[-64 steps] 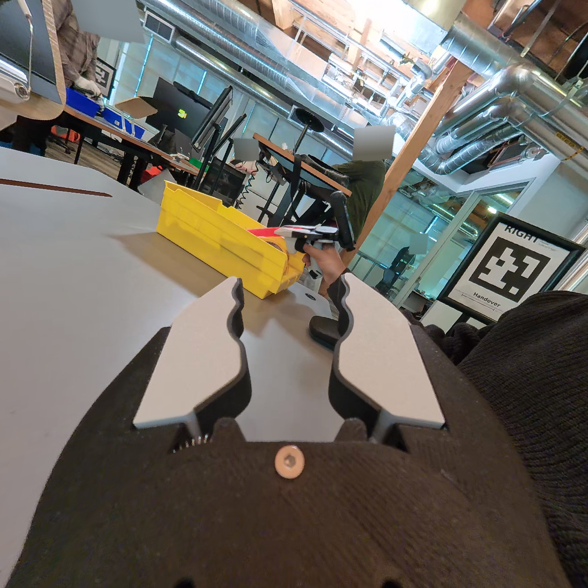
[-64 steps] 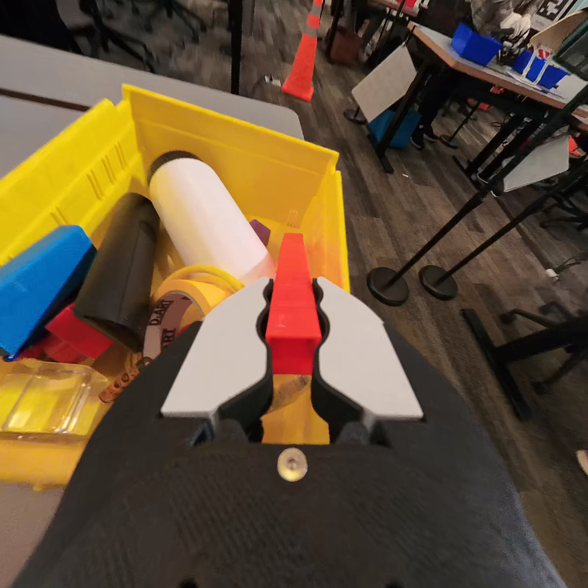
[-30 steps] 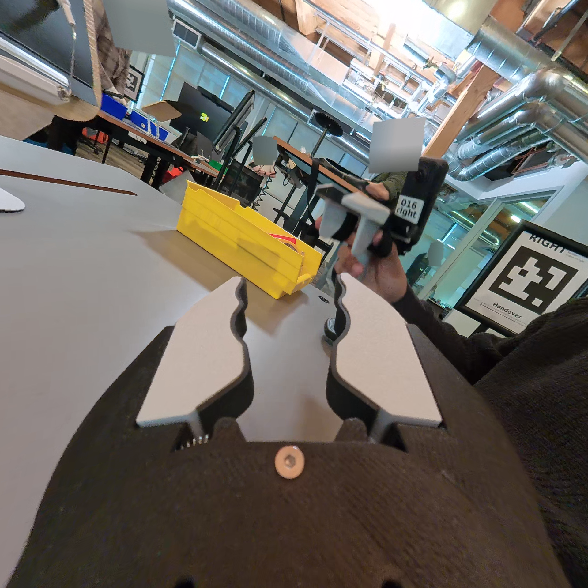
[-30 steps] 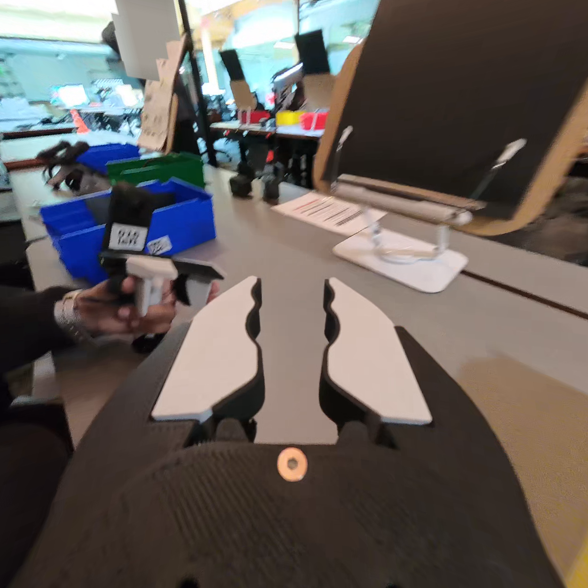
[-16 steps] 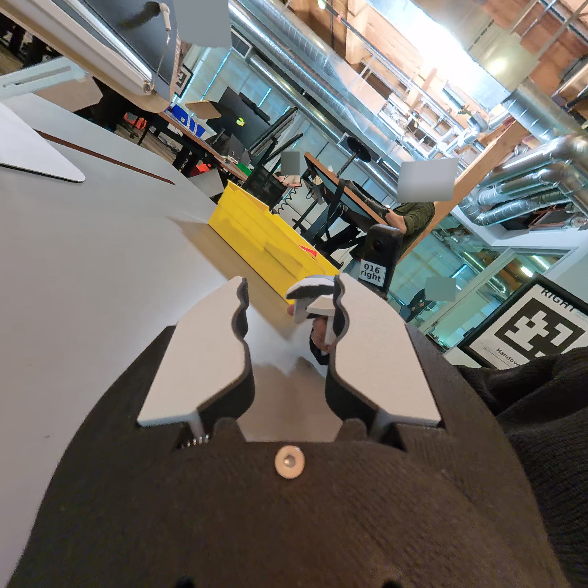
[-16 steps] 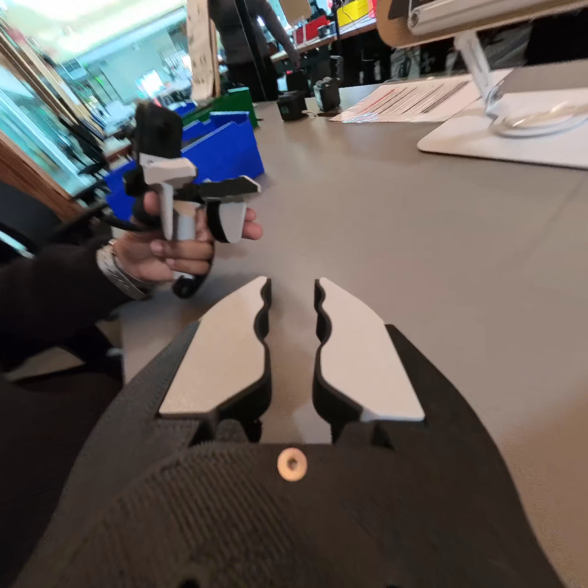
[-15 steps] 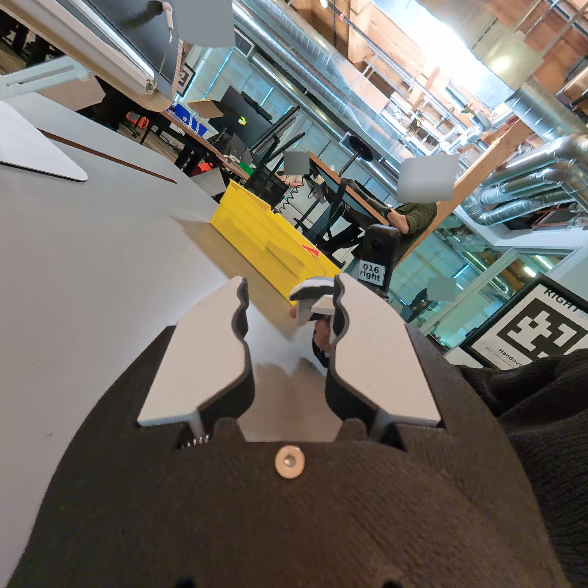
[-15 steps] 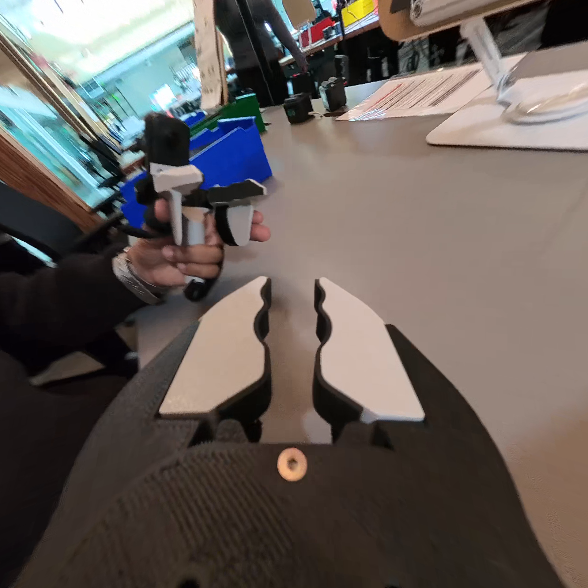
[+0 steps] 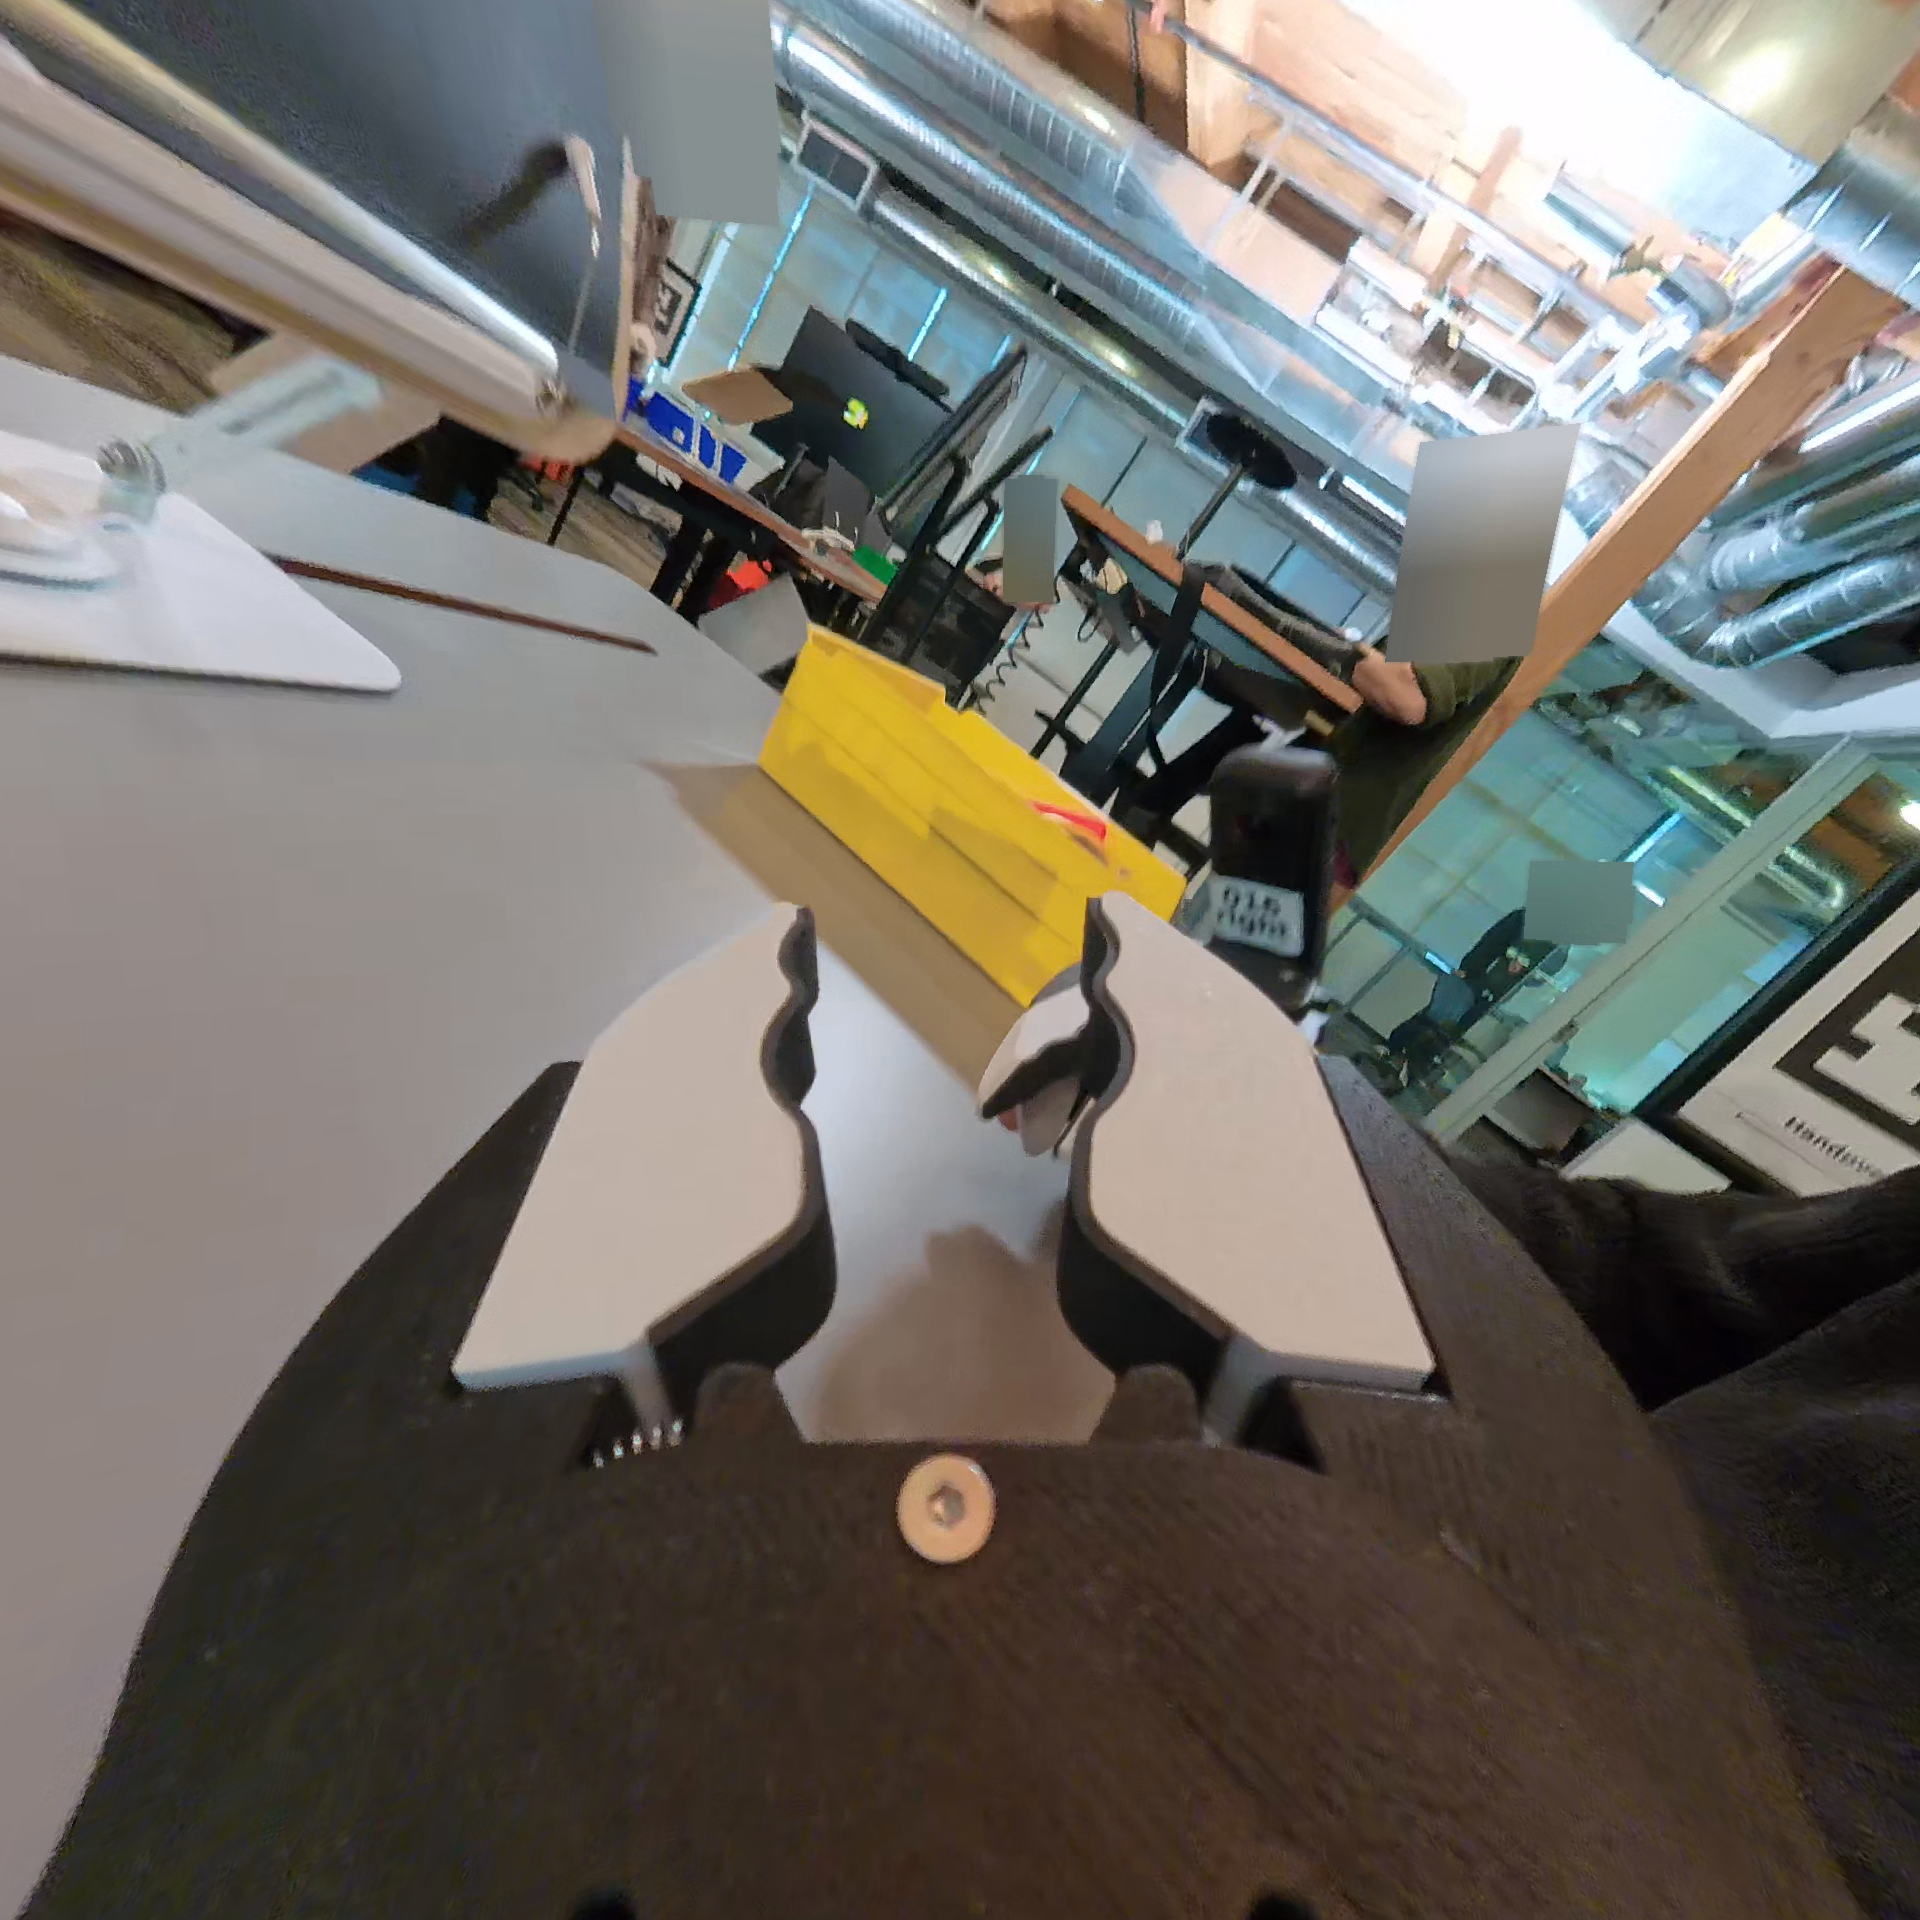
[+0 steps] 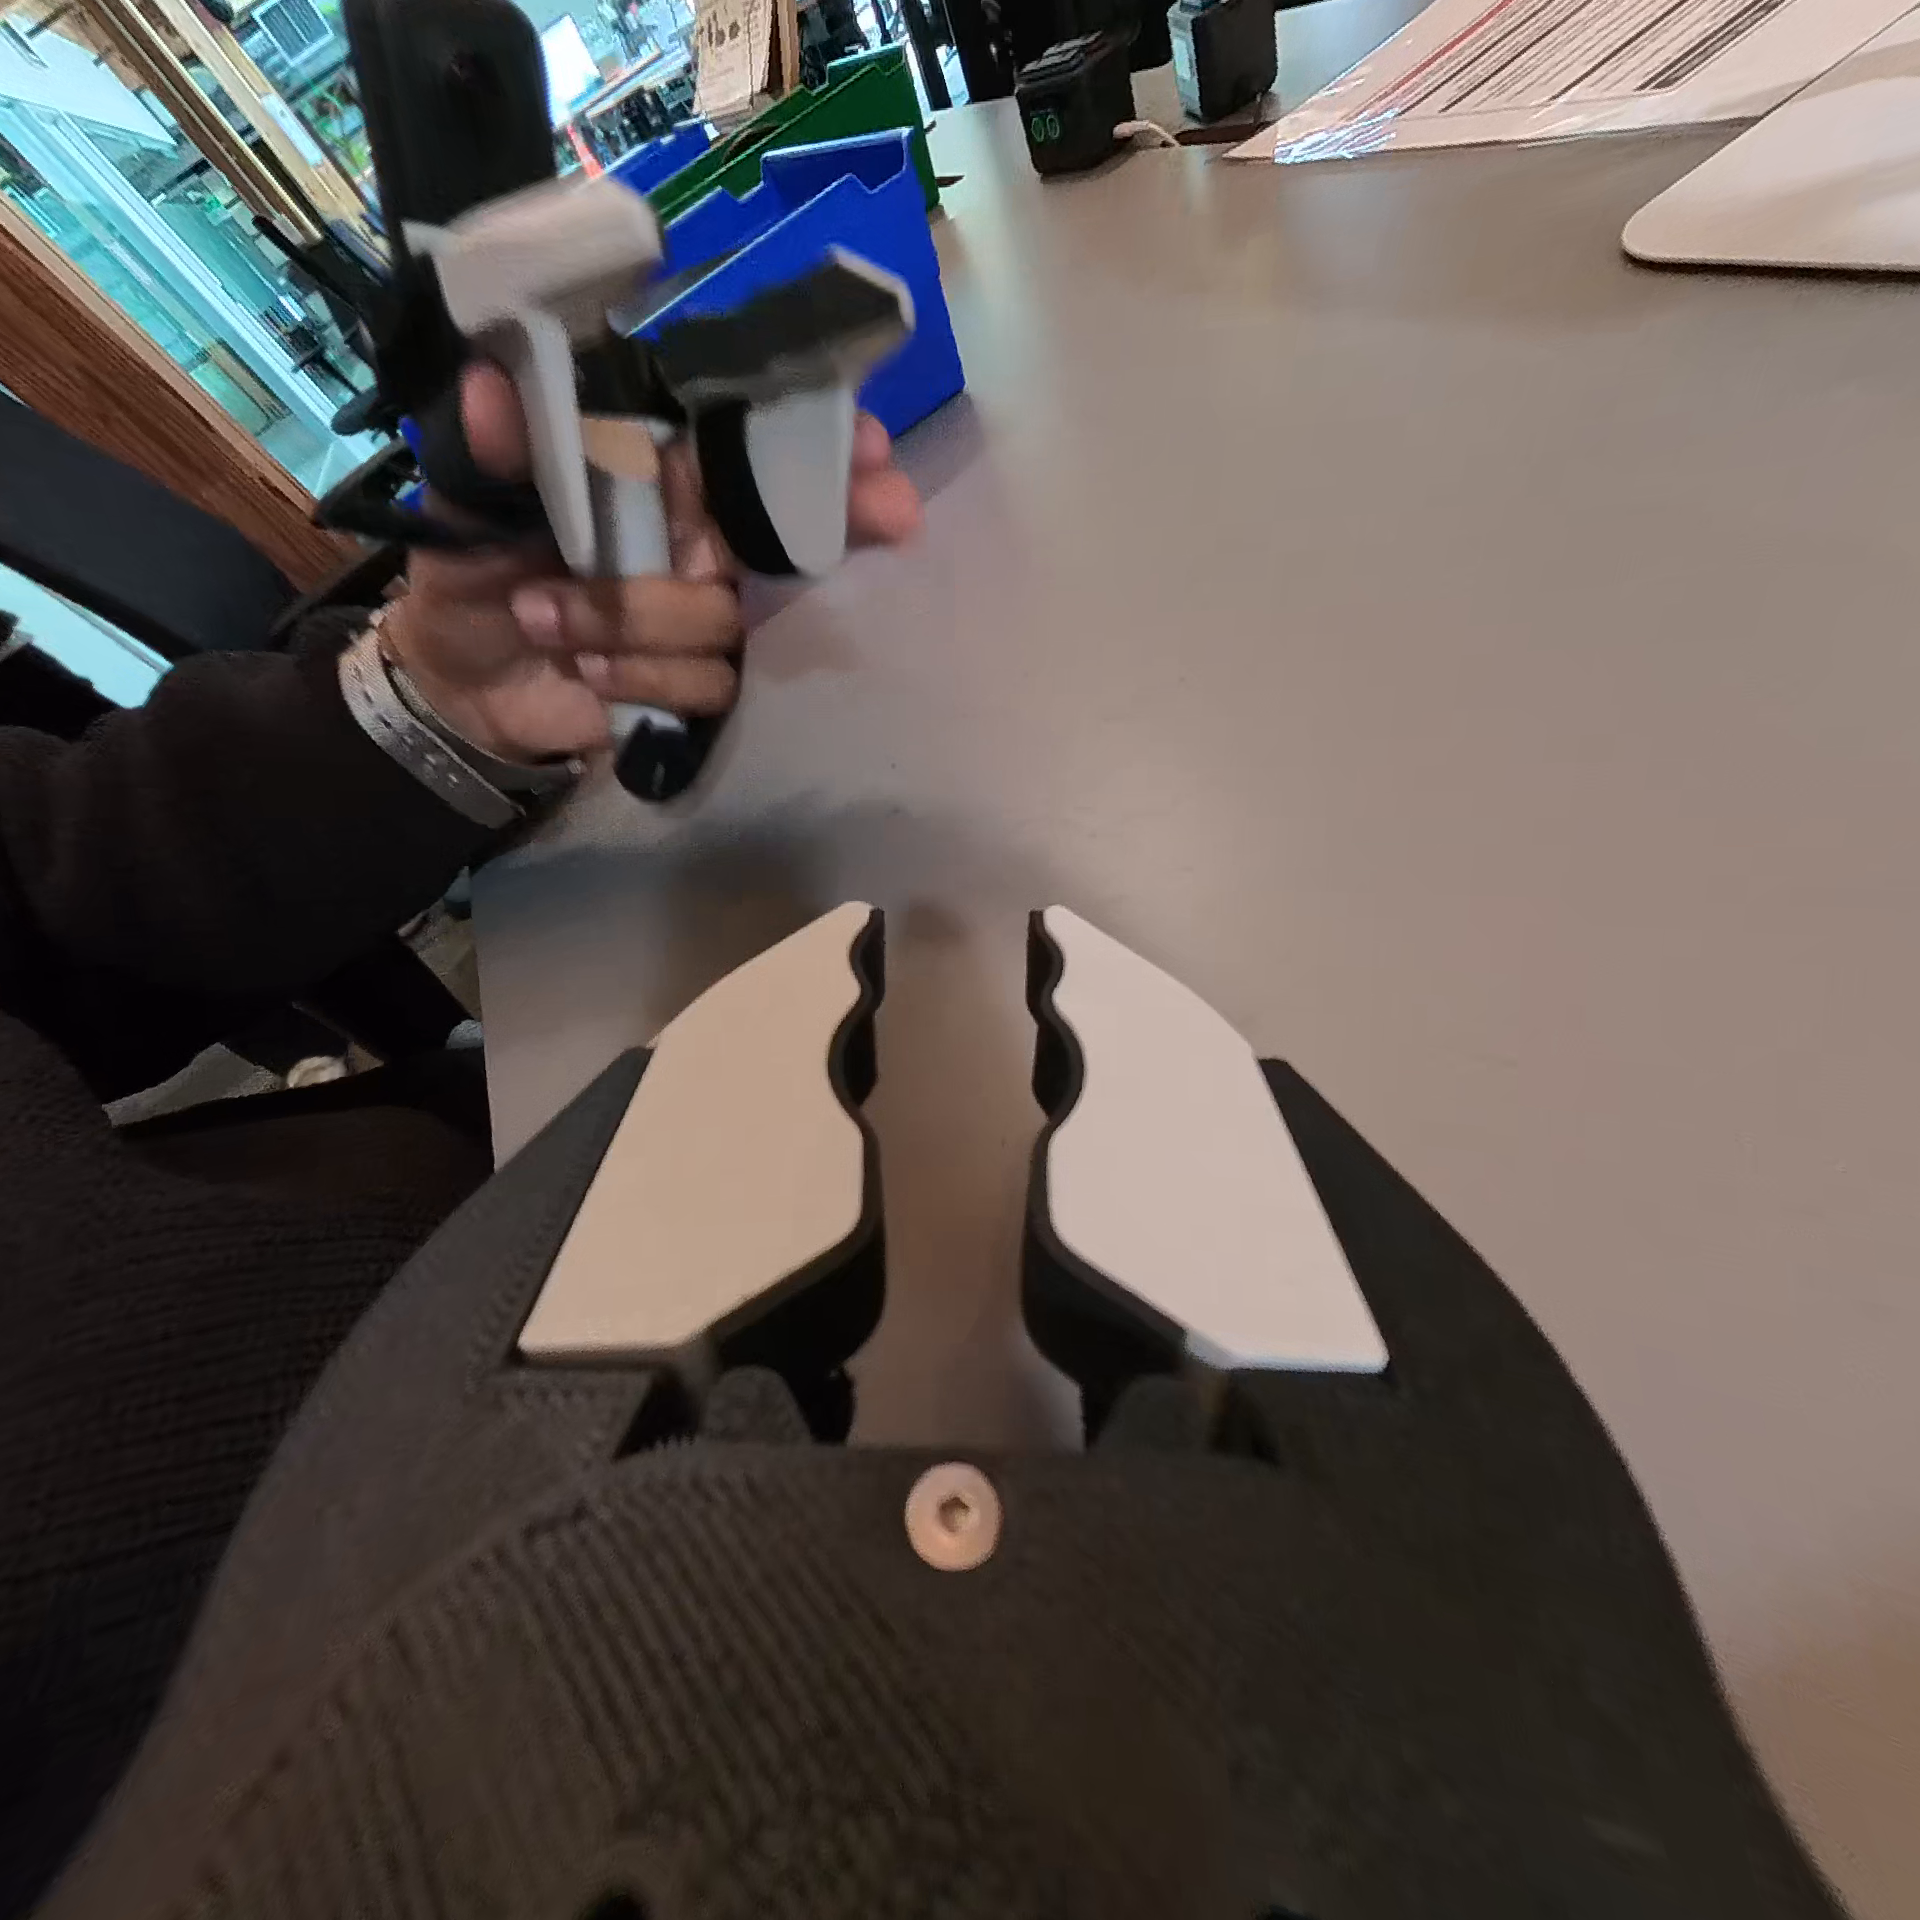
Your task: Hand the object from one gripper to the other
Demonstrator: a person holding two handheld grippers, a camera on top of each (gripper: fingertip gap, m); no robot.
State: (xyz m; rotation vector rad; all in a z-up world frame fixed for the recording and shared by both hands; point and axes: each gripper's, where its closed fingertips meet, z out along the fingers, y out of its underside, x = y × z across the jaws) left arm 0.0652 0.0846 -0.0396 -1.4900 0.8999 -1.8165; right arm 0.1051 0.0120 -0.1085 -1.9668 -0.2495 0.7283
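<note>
My left gripper (image 9: 945,914) is open and empty over the grey table (image 9: 312,935). My right gripper (image 10: 956,914) is also open and empty, with a narrower gap between its jaws. In the right wrist view a hand holds the left gripper (image 10: 655,301) at the upper left, close by, blurred and pointing toward me. In the left wrist view the right gripper's fingers (image 9: 1023,1049) peek out beside my right finger, with its black camera body (image 9: 1268,831) above. I see no object held in either gripper.
A yellow bin (image 9: 935,810) with something red inside stands just beyond the left gripper. A blue bin (image 10: 831,229) and a green bin (image 10: 831,104) stand behind the left gripper. A white stand base (image 10: 1787,208), papers (image 10: 1558,73) and small black devices (image 10: 1070,104) lie at the far right. The grippers' ends are close to 11 centimetres from one another.
The two grippers have come closer together. The right gripper dropped lower, now mostly behind my left gripper's right finger. The right jaws narrowed a little from a second ago.
</note>
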